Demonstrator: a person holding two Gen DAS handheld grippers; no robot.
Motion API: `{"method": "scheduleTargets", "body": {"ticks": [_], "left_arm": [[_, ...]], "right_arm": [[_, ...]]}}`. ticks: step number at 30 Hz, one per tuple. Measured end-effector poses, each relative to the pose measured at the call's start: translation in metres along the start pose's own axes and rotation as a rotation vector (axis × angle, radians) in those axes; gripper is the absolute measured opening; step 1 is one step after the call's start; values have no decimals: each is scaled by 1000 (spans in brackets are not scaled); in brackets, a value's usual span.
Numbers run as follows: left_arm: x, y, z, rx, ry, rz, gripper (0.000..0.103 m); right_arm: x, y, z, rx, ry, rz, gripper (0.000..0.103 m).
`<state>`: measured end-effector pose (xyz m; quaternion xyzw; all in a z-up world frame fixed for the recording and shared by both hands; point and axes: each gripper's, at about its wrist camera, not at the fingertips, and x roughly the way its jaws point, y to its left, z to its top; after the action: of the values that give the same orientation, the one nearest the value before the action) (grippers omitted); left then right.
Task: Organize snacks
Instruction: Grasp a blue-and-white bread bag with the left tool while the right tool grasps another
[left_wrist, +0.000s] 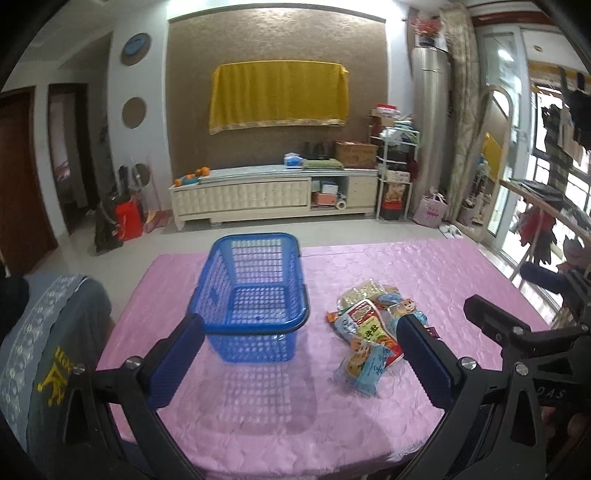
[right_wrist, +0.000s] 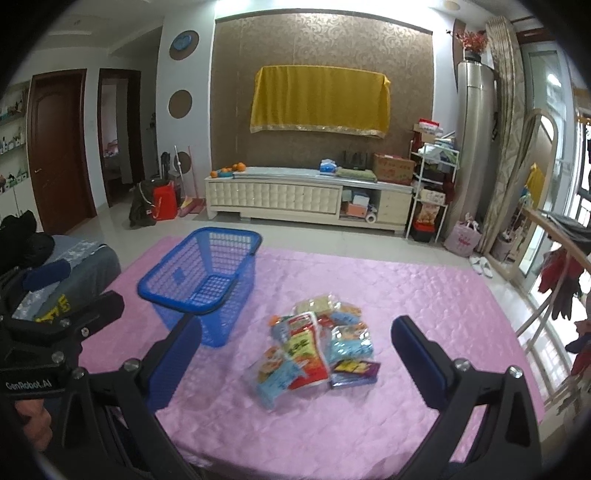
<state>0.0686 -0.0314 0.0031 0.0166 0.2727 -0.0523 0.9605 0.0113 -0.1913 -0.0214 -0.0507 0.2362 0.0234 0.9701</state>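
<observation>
An empty blue plastic basket stands on the pink tablecloth. A pile of several snack packets lies to its right. My left gripper is open and empty, held above the near edge, with the basket between its fingers in view. In the right wrist view the basket is at the left and the snack pile lies ahead of my right gripper, which is open and empty above the cloth. The right gripper also shows in the left wrist view.
A grey cushioned seat sits at the table's left edge. Beyond the table are a tiled floor, a low white TV cabinet and shelving. A wooden rack with clothes stands at the right.
</observation>
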Motion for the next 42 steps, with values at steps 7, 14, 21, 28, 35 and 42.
{"method": "scheduleTargets", "body": {"ticks": [7, 14, 21, 28, 35, 42], "left_arm": [[49, -27, -6, 85, 82, -44, 103], [103, -45, -26, 122, 200, -157, 103], [159, -66, -44, 158, 316, -210, 103], [208, -77, -62, 212, 402, -231, 103], [247, -74, -81, 253, 482, -267, 103], [266, -77, -94, 273, 500, -309, 103]], "right_arm": [[39, -32, -20, 85, 86, -8, 103], [82, -55, -55, 175, 221, 12, 103], [117, -76, -87, 198, 312, -15, 103], [152, -87, -112, 190, 403, -24, 103], [173, -92, -132, 200, 465, -8, 103], [177, -91, -136, 181, 479, -16, 103]]}}
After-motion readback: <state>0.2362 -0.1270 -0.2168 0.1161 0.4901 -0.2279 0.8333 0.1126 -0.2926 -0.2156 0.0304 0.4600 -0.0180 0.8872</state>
